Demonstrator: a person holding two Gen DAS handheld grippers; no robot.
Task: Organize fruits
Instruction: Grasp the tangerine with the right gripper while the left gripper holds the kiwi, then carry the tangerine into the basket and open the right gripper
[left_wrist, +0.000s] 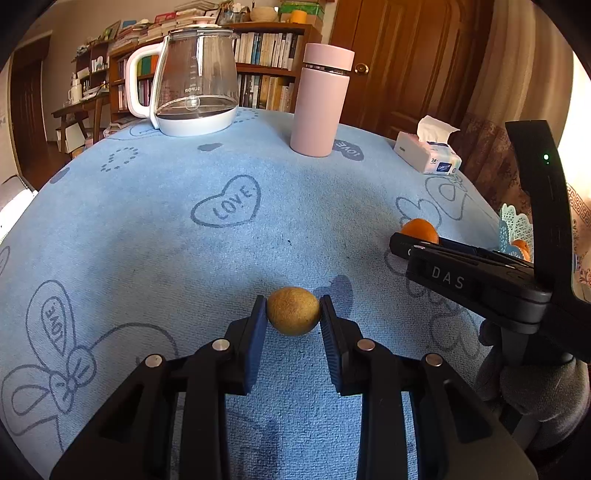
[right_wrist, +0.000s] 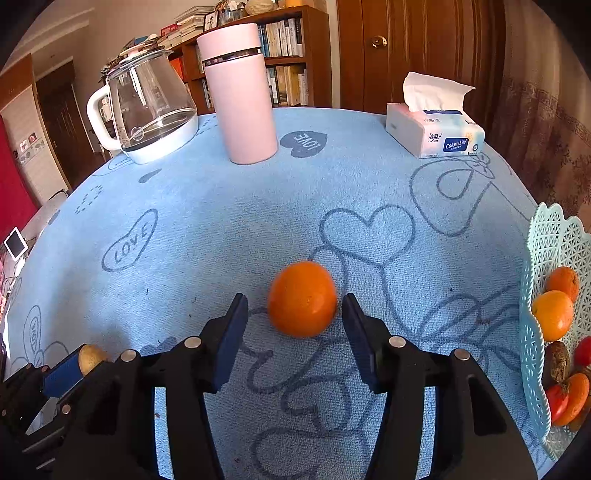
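A brown kiwi (left_wrist: 293, 311) sits between the blue pads of my left gripper (left_wrist: 293, 314), which is shut on it just above the blue cloth. It also shows in the right wrist view (right_wrist: 90, 357). An orange (right_wrist: 302, 298) lies on the cloth between the fingers of my right gripper (right_wrist: 295, 314), which is open with gaps on both sides. The orange shows in the left wrist view (left_wrist: 420, 229) behind the right gripper. A light blue lattice fruit basket (right_wrist: 535, 295) at the right edge holds oranges and several other fruits.
A glass kettle (left_wrist: 192, 81) with white handle, a pink thermos (left_wrist: 320, 99) and a tissue pack (left_wrist: 426, 151) stand along the far side of the table. The table (left_wrist: 147, 221) has a blue cloth with heart prints. Bookshelves and a wooden door are behind.
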